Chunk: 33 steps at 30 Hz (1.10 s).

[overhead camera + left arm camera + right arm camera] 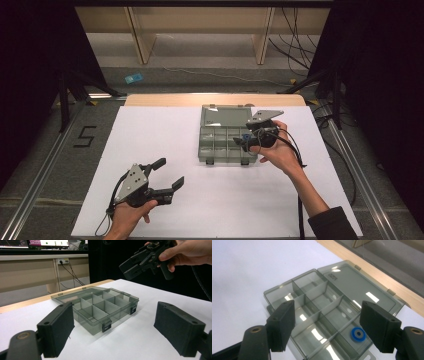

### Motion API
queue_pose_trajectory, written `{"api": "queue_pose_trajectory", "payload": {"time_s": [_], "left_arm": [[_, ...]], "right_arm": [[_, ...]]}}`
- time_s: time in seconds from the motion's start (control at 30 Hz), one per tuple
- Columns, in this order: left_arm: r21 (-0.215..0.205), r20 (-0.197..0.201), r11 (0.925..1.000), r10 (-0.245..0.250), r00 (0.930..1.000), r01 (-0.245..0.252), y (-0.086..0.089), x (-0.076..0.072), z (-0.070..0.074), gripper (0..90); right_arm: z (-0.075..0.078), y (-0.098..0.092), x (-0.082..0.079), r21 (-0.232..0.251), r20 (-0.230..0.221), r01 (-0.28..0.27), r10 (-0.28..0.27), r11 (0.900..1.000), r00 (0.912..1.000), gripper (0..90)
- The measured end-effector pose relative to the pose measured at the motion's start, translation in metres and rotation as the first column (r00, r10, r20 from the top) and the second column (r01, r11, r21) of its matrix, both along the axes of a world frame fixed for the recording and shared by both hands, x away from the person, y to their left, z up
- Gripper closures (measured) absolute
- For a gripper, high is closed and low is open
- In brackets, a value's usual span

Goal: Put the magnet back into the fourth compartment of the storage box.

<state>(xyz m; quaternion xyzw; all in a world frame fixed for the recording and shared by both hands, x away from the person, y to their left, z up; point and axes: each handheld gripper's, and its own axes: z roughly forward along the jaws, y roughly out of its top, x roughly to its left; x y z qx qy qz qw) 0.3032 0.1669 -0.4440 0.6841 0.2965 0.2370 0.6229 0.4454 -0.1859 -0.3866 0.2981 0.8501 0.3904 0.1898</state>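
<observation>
A white surface (165, 135) carries a grey see-through box (226, 133), open, its lid lying flat behind it toward the far edge. Dividers split the box into small compartments. A blue ring (358, 334) lies flat in one compartment at the box's right end, in a front corner.

The right tongs (246, 142), held in a person's right hand (280, 150), hover over the right end of the box, above the ring and not touching it. Their jaws are spread with nothing between them.

The left tongs (167, 173), held in the left hand (131, 215), rest near the front left of the surface, well apart from the box. Their jaws are spread wide and hold nothing, pointing toward the box.
</observation>
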Motion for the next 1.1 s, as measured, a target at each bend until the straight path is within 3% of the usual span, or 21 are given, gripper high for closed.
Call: {"api": "queue_pose_trajectory", "payload": {"time_s": [0.1,0.13,0.27,0.5,1.1], "left_arm": [[0.0,0.0,1.0,0.0,1.0,0.0,0.0,0.0,0.0,15.7],[0.003,0.0,1.0,-0.002,1.0,0.002,0.0,0.0,0.0,15.7],[-0.006,0.007,1.0,-0.007,1.0,0.007,0.0,0.001,0.0,15.7],[0.002,-0.003,1.0,-0.003,1.0,0.003,0.0,0.0,0.0,15.7],[0.001,-0.002,1.0,-0.004,1.0,0.004,0.0,0.0,0.0,15.7]], "right_arm": [[-0.001,0.001,-0.007,0.021,0.0,-0.002,0.002,1.0,1.0,27.0],[-0.002,0.001,-0.007,0.028,0.027,-0.011,0.01,1.0,0.9996,27.0],[-0.003,0.002,-0.016,0.063,-0.001,-0.016,0.016,0.998,0.9999,26.4],[-0.001,0.008,-0.027,0.102,0.02,-0.039,0.037,0.994,0.9991,25.9],[-0.002,0.013,-0.049,0.16,0.031,-0.086,0.082,0.983,0.9962,25.2]]}}
